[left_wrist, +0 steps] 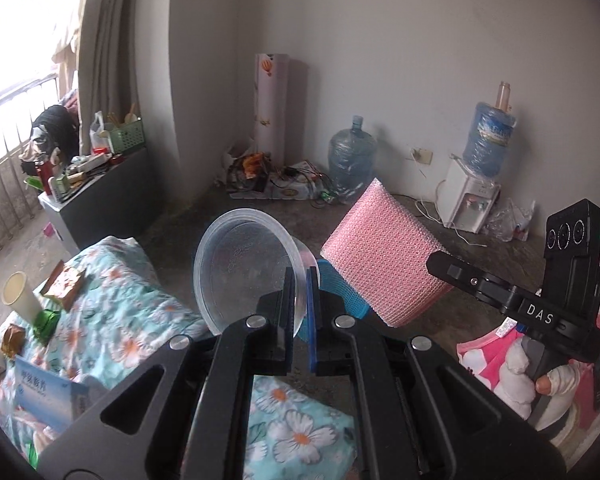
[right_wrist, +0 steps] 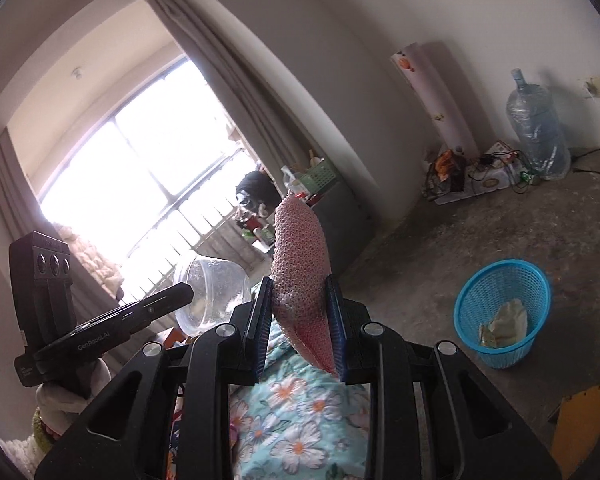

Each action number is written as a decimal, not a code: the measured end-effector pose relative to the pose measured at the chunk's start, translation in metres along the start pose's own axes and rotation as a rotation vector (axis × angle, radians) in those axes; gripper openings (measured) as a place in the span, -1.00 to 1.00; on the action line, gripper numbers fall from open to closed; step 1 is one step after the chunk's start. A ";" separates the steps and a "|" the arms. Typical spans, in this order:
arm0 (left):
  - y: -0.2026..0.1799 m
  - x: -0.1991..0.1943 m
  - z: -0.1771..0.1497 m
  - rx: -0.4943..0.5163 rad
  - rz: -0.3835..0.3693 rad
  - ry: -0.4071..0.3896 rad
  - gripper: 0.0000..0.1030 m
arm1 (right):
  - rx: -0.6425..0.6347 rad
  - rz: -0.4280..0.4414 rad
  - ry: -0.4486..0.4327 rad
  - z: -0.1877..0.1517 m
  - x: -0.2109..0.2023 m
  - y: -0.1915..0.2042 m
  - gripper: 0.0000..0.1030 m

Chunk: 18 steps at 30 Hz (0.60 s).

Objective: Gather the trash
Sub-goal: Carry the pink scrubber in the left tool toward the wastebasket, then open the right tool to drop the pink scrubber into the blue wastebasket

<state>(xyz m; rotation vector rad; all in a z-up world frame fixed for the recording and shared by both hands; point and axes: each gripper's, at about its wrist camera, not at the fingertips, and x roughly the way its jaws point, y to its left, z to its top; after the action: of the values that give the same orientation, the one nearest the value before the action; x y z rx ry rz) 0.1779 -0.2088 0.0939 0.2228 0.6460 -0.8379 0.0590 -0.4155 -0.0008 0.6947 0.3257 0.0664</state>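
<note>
My left gripper [left_wrist: 300,280] is shut on the rim of a clear plastic container [left_wrist: 244,268], held up above the floral bedspread [left_wrist: 116,320]. The same clear container [right_wrist: 212,292] shows at the left of the right wrist view, beside the left gripper's body. My right gripper [right_wrist: 300,300] is shut on a pink bubble-wrap pouch [right_wrist: 298,256], which stands up between its pads. That pink pouch [left_wrist: 384,264] appears in the left wrist view too, partly covering a blue mesh waste basket [left_wrist: 336,284]. The blue basket [right_wrist: 504,312] stands on the concrete floor with crumpled paper inside.
On the bedspread lie a paper cup [left_wrist: 18,292], gold and green wrappers [left_wrist: 62,286] and a blue-white box [left_wrist: 48,396]. A cluttered dark cabinet [left_wrist: 100,196] stands by the window. Water jugs [left_wrist: 352,156], a dispenser [left_wrist: 466,200], a roll [left_wrist: 271,100] and tangled cables [left_wrist: 276,176] line the wall.
</note>
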 end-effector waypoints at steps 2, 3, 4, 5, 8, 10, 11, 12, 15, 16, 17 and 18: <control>-0.010 0.030 0.008 0.015 -0.032 0.038 -0.93 | 0.055 -0.038 -0.017 0.005 0.001 -0.025 -0.49; -0.014 0.045 0.010 0.015 -0.050 0.060 -0.93 | 0.080 -0.063 -0.023 0.008 0.003 -0.037 -0.49; -0.018 0.061 0.013 0.012 -0.070 0.084 -0.93 | 0.100 -0.088 -0.027 0.010 0.004 -0.050 -0.49; -0.021 0.080 0.016 0.004 -0.092 0.111 -0.93 | 0.120 -0.114 -0.031 0.012 0.007 -0.063 -0.49; -0.027 0.137 0.024 -0.031 -0.142 0.198 -0.93 | 0.171 -0.194 -0.025 0.015 0.019 -0.104 -0.49; -0.032 0.180 0.027 -0.054 -0.150 0.255 -0.93 | 0.206 -0.245 0.000 0.016 0.034 -0.134 -0.49; -0.033 0.202 0.028 -0.066 -0.159 0.283 -0.93 | 0.225 -0.263 0.020 0.017 0.044 -0.148 -0.49; -0.037 0.220 0.026 -0.068 -0.156 0.306 -0.93 | 0.239 -0.286 0.040 0.017 0.053 -0.161 -0.49; -0.044 0.271 0.024 -0.072 -0.156 0.353 -0.93 | 0.255 -0.358 0.109 0.015 0.085 -0.197 -0.49; -0.045 0.286 0.023 -0.077 -0.154 0.365 -0.93 | 0.265 -0.369 0.126 0.013 0.092 -0.206 -0.49; -0.047 0.301 0.021 -0.083 -0.159 0.380 -0.93 | 0.274 -0.383 0.142 0.013 0.101 -0.216 -0.49; -0.048 0.315 0.021 -0.088 -0.154 0.392 -0.93 | 0.280 -0.394 0.157 0.013 0.111 -0.226 -0.49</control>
<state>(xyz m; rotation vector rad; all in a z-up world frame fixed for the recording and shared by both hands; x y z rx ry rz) 0.3061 -0.4438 -0.0793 0.2620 1.0756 -0.9196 0.1574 -0.5789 -0.1662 0.8928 0.6254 -0.3059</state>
